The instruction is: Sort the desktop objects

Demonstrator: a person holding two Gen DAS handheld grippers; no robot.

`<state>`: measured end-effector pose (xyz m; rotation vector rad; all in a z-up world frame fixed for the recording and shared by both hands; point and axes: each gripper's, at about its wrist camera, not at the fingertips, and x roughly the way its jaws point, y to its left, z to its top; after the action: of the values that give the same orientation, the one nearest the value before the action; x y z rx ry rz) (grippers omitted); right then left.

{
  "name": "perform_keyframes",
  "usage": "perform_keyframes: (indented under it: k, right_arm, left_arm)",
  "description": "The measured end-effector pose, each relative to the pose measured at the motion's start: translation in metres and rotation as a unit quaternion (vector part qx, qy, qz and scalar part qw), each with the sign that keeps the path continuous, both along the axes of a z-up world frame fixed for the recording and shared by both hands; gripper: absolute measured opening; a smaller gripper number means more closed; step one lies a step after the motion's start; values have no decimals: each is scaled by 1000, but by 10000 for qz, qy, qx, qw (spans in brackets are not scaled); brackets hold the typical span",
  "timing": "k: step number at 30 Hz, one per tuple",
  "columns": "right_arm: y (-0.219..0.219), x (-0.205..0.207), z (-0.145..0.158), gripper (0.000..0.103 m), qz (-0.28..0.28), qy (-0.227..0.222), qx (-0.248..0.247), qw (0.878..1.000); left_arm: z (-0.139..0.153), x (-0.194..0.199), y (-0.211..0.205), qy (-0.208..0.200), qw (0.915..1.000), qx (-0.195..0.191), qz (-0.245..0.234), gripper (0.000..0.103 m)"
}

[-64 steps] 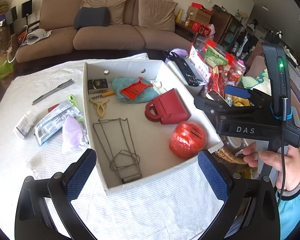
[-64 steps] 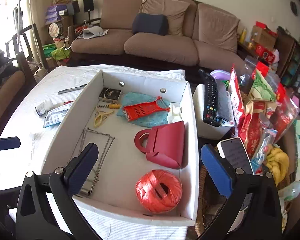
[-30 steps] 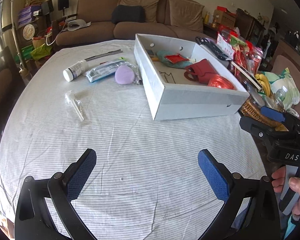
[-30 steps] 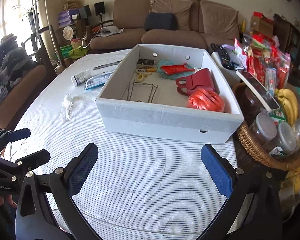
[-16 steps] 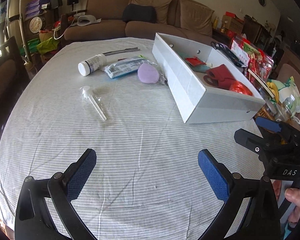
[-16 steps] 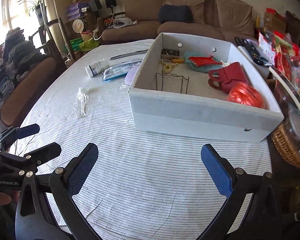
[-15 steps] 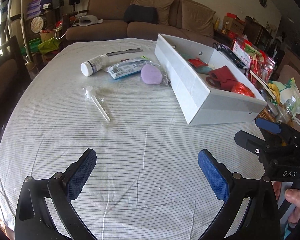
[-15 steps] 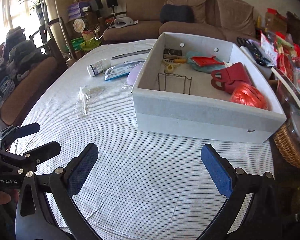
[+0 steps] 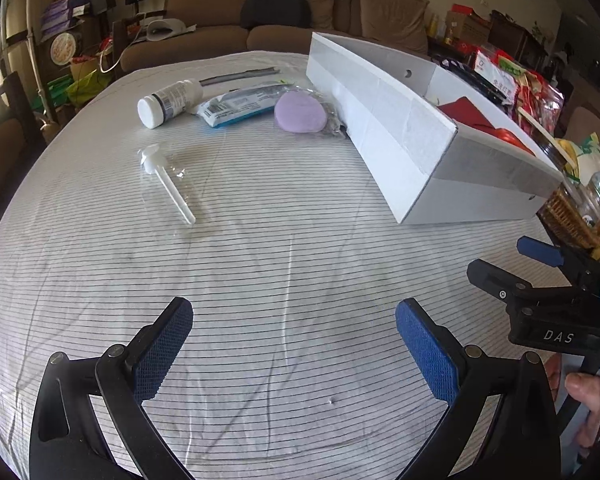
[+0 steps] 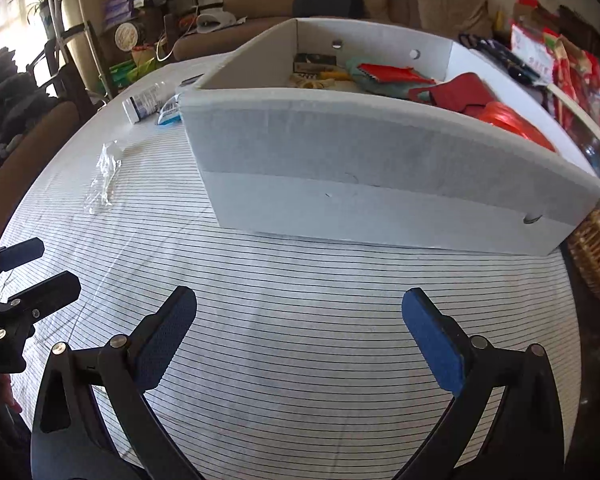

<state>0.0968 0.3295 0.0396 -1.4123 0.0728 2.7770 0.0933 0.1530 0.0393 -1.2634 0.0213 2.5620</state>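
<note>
A white cardboard box (image 9: 396,120) (image 10: 380,200) stands on the striped tablecloth and holds a red purse (image 10: 456,94), an orange twine ball (image 10: 512,120), a red grater (image 10: 388,73) and other small items. Left of the box lie a white pill bottle (image 9: 168,102), a blue-white packet (image 9: 240,106), a purple pad (image 9: 300,112), a grey flat tool (image 9: 240,76) and a clear pump dispenser in plastic (image 9: 166,184) (image 10: 106,176). My left gripper (image 9: 292,348) is open over bare cloth. My right gripper (image 10: 300,336) is open, close to the box's near wall.
A wicker basket (image 10: 596,264) with jars and snack bags sits at the table's right edge. A sofa (image 9: 292,28) and cluttered shelves stand behind. A chair (image 10: 24,140) stands at the left. A hand (image 9: 592,396) holds the right gripper's handle.
Both grippers have pulled back from above the box and dropped low toward the table's near side. The box now stands ahead of them. Both stayed open.
</note>
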Motion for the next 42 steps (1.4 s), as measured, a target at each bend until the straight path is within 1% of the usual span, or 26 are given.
perform_keyframes:
  k: [3, 5, 8, 12, 14, 19, 20, 24, 26, 30, 32, 33, 36, 39, 42]
  right_arm:
    - [19, 3, -5, 103, -99, -48, -10, 9999]
    - [24, 5, -4, 103, -105, -46, -19, 9999]
    - [17, 4, 4, 103, -46, 55, -41, 10000]
    - [-17, -9, 6, 103, 112, 102, -170, 9997]
    - [-38, -18, 5, 103, 180, 109, -246, 9995]
    - [-87, -40, -2, 103, 247, 106, -390, 9989]
    - [-95, -44, -4, 103, 242, 99, -393, 9989]
    - [-118, -60, -13, 103, 167, 44, -329, 9993]
    - [-126, -69, -18, 103, 133, -6, -337, 9993]
    - [-141, -83, -28, 103, 100, -84, -312, 9994]
    - [-145, -89, -34, 103, 51, -137, -370, 9992]
    - [-146, -92, -37, 103, 7, -157, -364, 9992]
    - [-148, -96, -39, 103, 11, -95, -245, 9997]
    - [-150, -97, -40, 103, 70, -87, -52, 9999]
    - [-151, -97, -41, 103, -13, -148, 118, 9998]
  left_arm:
    - [-4, 0, 14, -32, 10000, 7, -60, 103]
    - [-3, -1, 11, -71, 10000, 62, 2, 103]
    - [1, -4, -5, -17, 9999, -70, 137, 103]
    - [2, -14, -40, -51, 9990, -172, 415, 103]
    - [1, -19, -57, -86, 9985, -155, 518, 103]
    - [-2, -34, -90, -65, 9979, -216, 611, 103]
    - [-3, -38, -98, -64, 9976, -182, 658, 103]
    - [-13, -59, -126, -123, 9957, -123, 912, 103]
    - [-20, -68, -135, -170, 9954, -118, 940, 103]
    - [-32, -80, -140, -236, 9956, -86, 904, 103]
    - [-36, -83, -137, -229, 9960, -176, 841, 103]
    - [-37, -84, -137, -234, 9964, -162, 797, 103]
    - [-40, -86, -137, -240, 9966, -174, 770, 103]
    - [-42, -87, -134, -164, 9962, -338, 788, 103]
    - [-44, -86, -132, -68, 9957, -478, 791, 103]
